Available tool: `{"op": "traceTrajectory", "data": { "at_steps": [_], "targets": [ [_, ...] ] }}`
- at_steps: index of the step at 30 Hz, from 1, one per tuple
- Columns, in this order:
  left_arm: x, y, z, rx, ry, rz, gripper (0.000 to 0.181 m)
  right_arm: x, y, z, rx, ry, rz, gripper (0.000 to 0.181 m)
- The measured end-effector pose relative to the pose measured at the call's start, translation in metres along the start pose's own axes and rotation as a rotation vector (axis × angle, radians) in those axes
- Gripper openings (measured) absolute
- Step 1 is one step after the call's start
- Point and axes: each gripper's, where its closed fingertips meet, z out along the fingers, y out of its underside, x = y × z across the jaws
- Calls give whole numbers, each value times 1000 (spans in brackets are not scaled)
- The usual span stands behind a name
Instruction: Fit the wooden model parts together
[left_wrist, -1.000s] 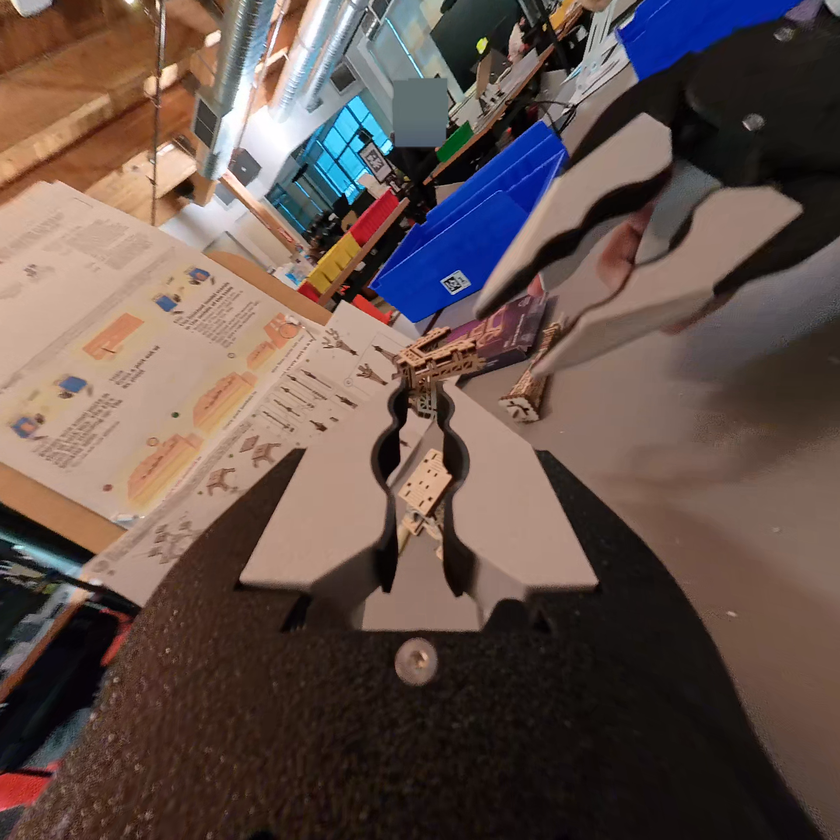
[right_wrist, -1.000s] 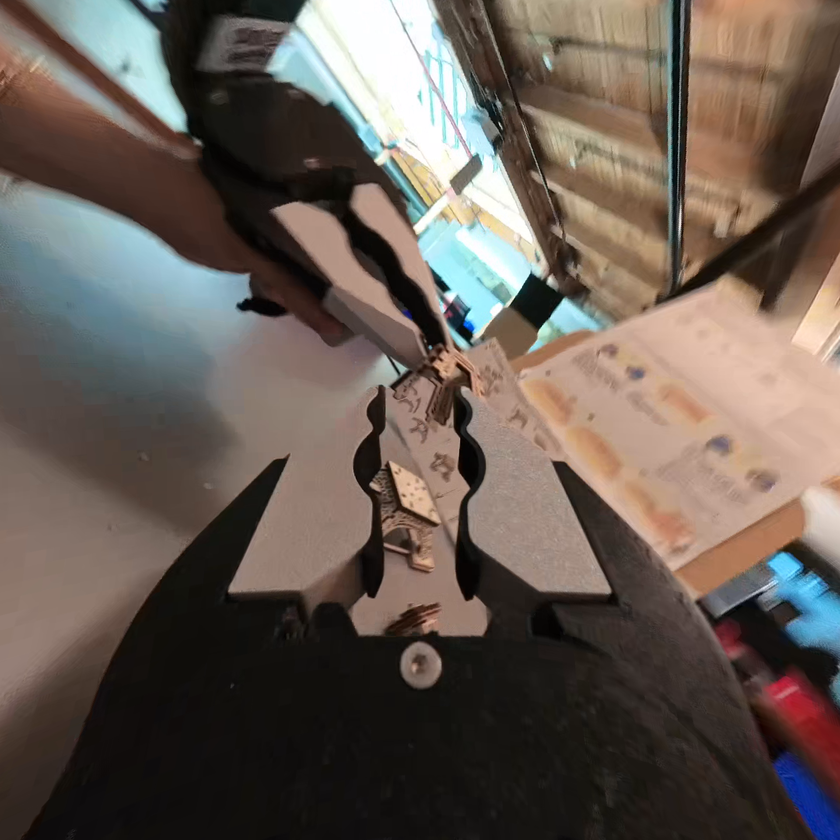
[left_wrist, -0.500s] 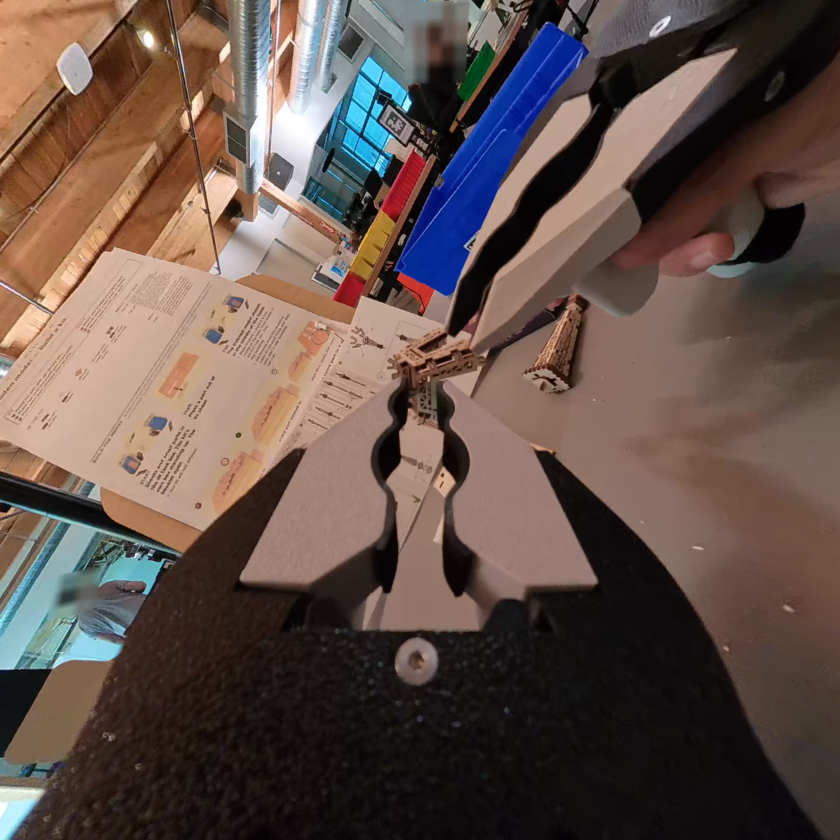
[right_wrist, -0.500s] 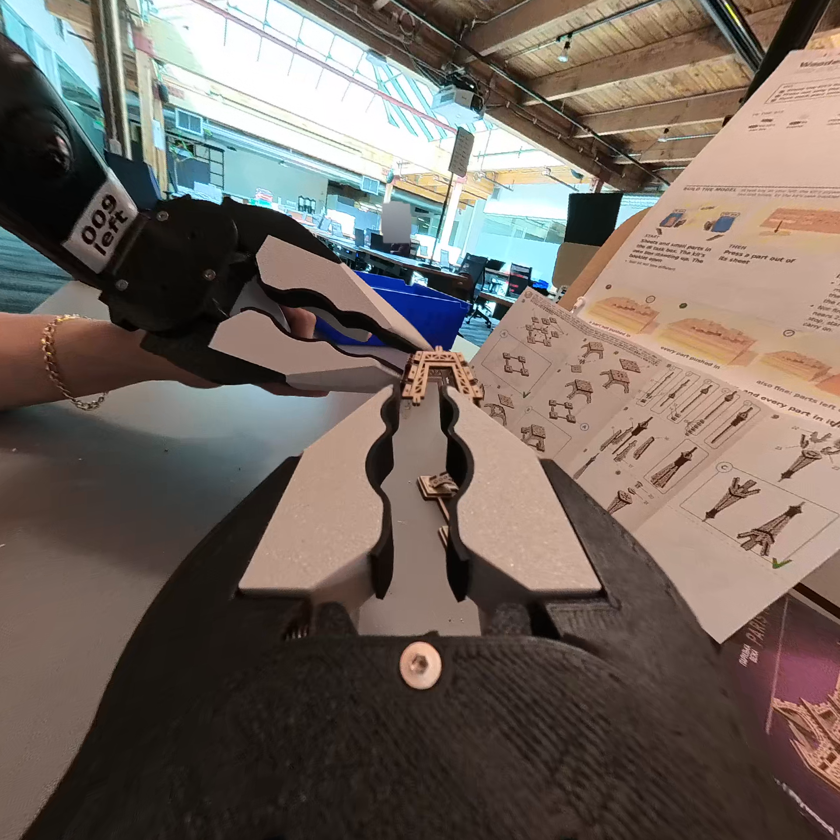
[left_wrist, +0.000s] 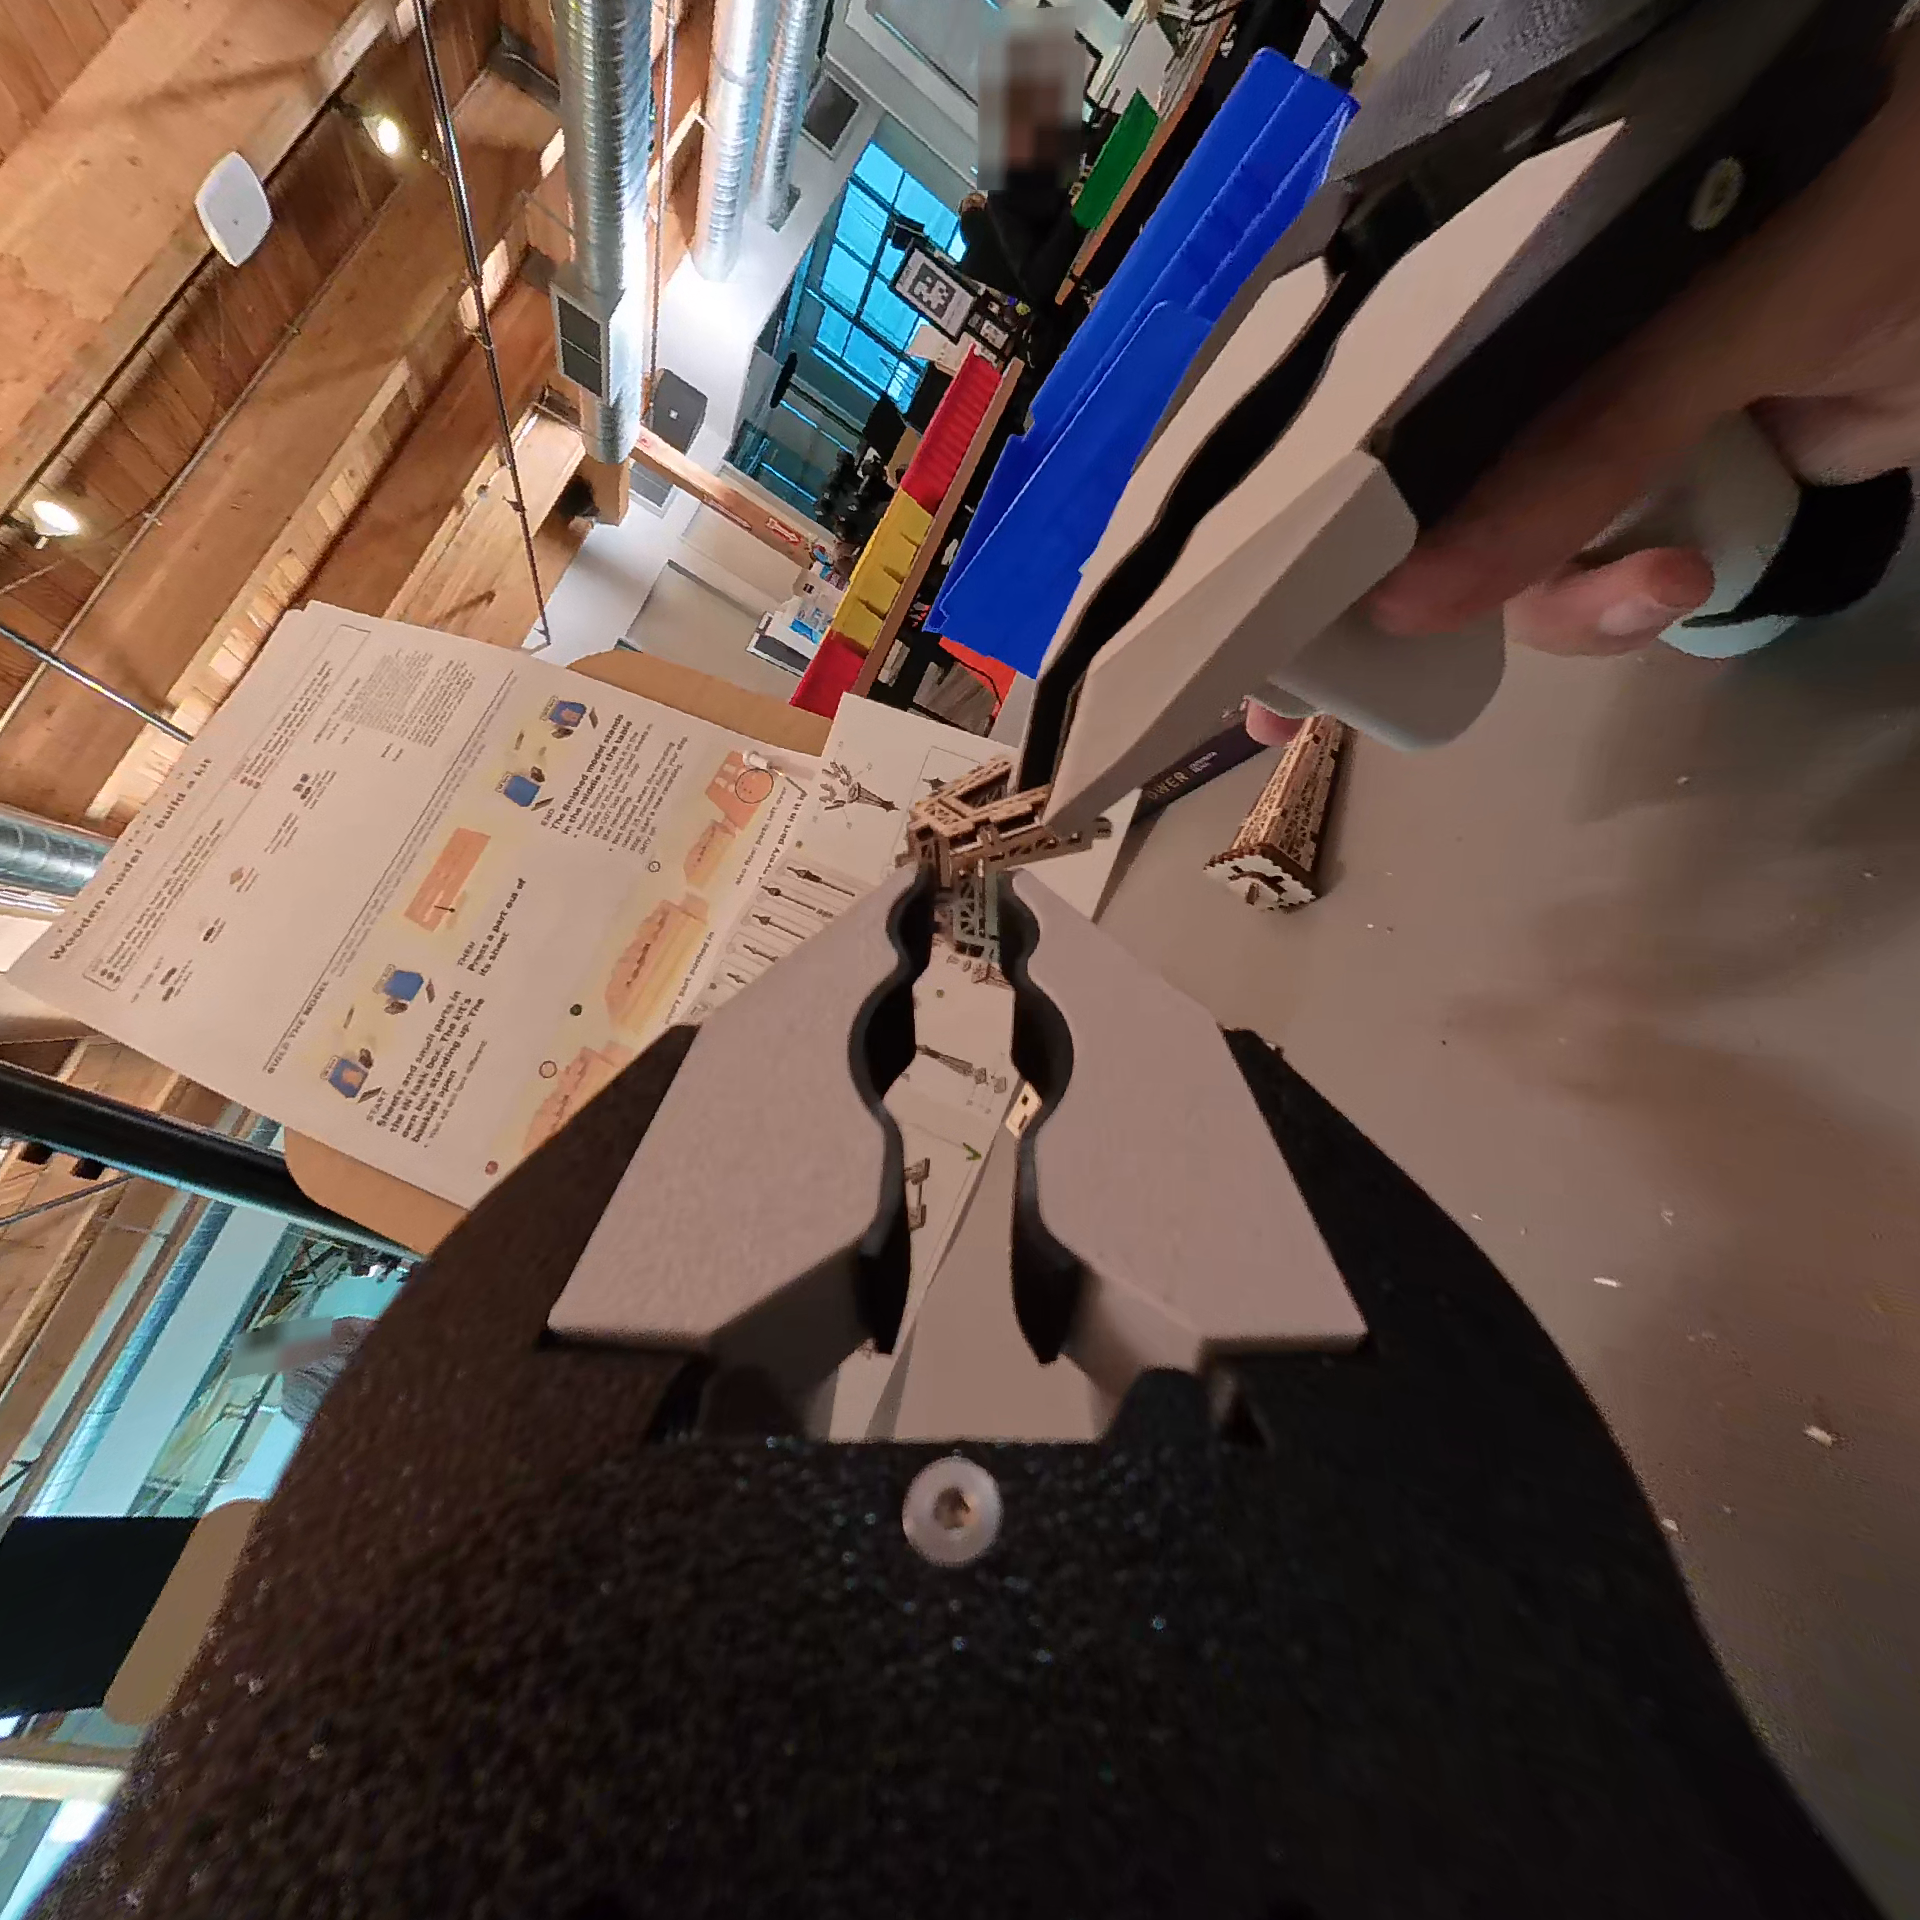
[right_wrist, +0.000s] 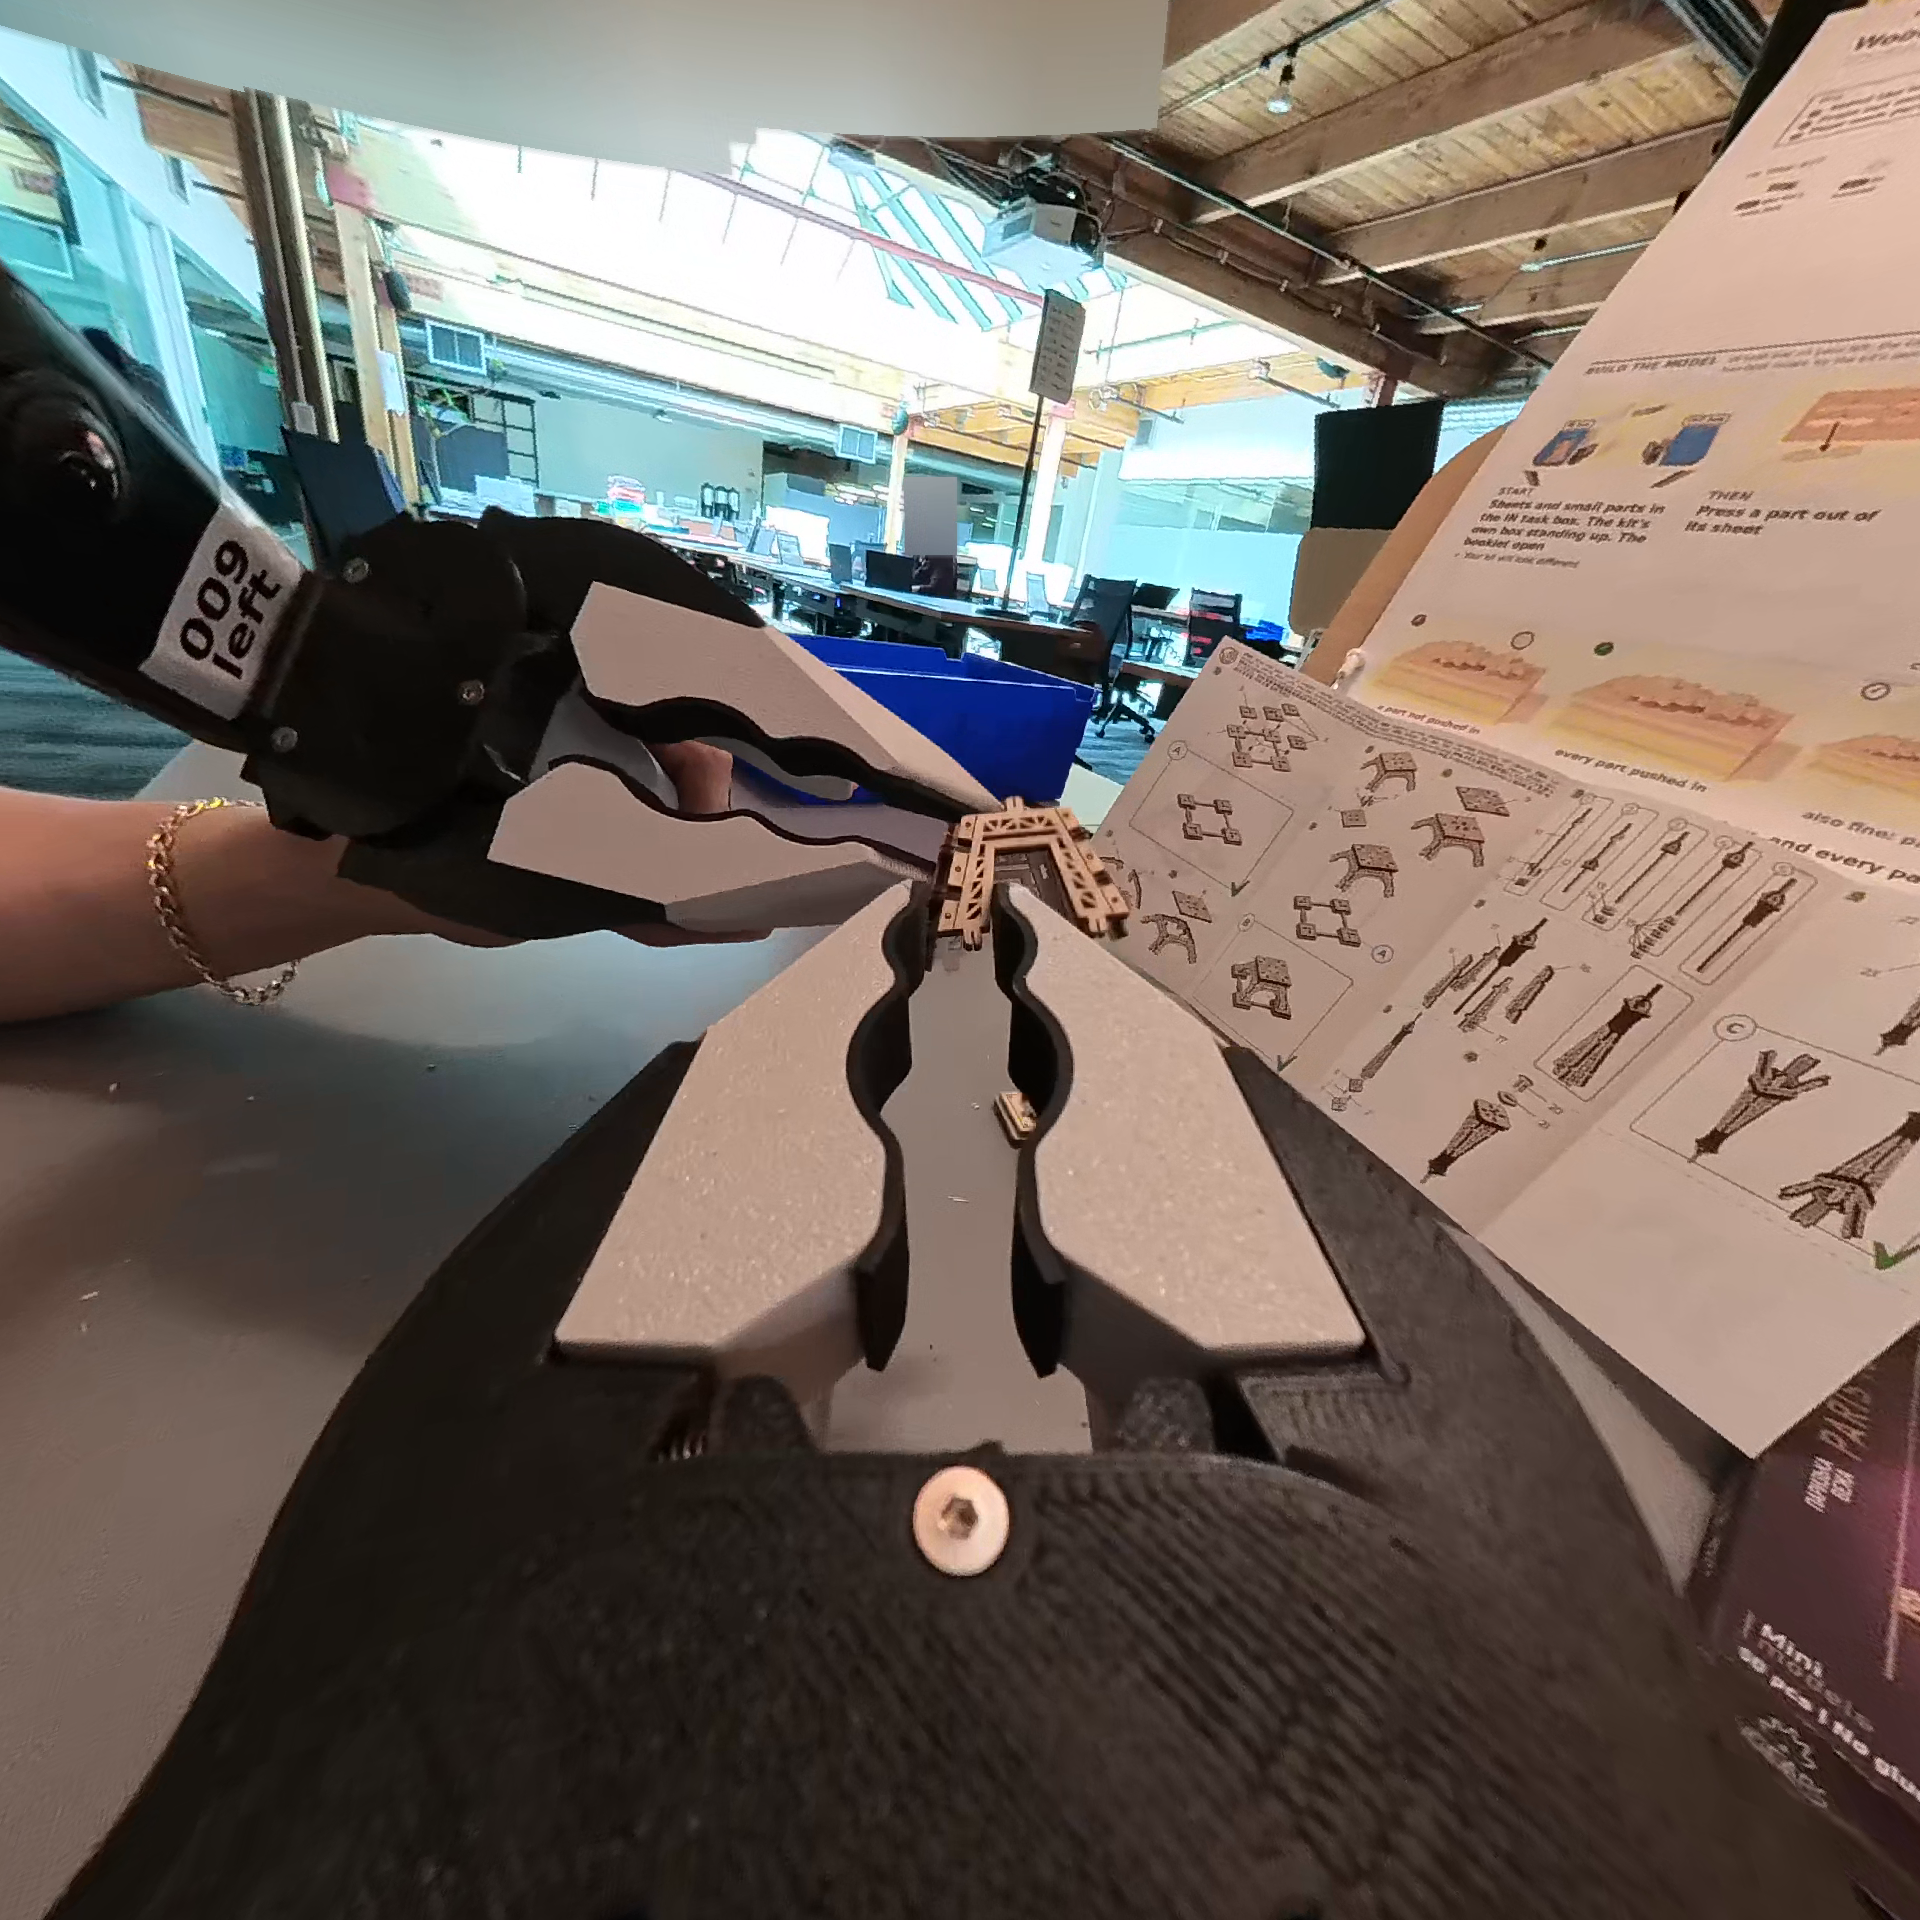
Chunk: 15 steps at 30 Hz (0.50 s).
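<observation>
A small wooden lattice base with arched legs (right_wrist: 1023, 842) is held in the air over the grey table (right_wrist: 312, 1143). My right gripper (right_wrist: 961, 904) is shut on its lower edge. My left gripper (right_wrist: 940, 836) comes in from the left with its tips shut on the same piece. In the left wrist view the piece (left_wrist: 971, 831) sits at my left gripper's (left_wrist: 966, 888) tips, and my right gripper (left_wrist: 1055, 821) pinches it from the upper right. A wooden spire section (left_wrist: 1278, 821) lies on the table. A small loose wooden part (right_wrist: 1013, 1117) lies below the fingers.
Instruction sheets (right_wrist: 1558, 935) stand propped on cardboard at the right, also in the left wrist view (left_wrist: 416, 935). A purple kit box (right_wrist: 1818, 1558) lies at the near right. Blue bins (left_wrist: 1122, 416) stand behind. A person's arm with a bracelet (right_wrist: 156, 904) holds the left gripper. From either gripper's tips it is about 12 cm to the wooden spire section (left_wrist: 1278, 821).
My right gripper swung in from farther off and shut on the wooden base that my left gripper holds. Both views turned. In the last half second the pair barely moved.
</observation>
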Motion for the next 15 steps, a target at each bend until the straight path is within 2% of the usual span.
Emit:
{"op": "traceTrajectory", "data": {
  "at_steps": [7, 15],
  "targets": [
    [-4, -5, -2, 8, -55, 74, 9, -1, -3, 0, 7, 1, -15, 9],
    [-3, -5, -2, 49, -20, -25, 9, -2, -5, -1, -2, 0, -155, 10]
  ]
}}
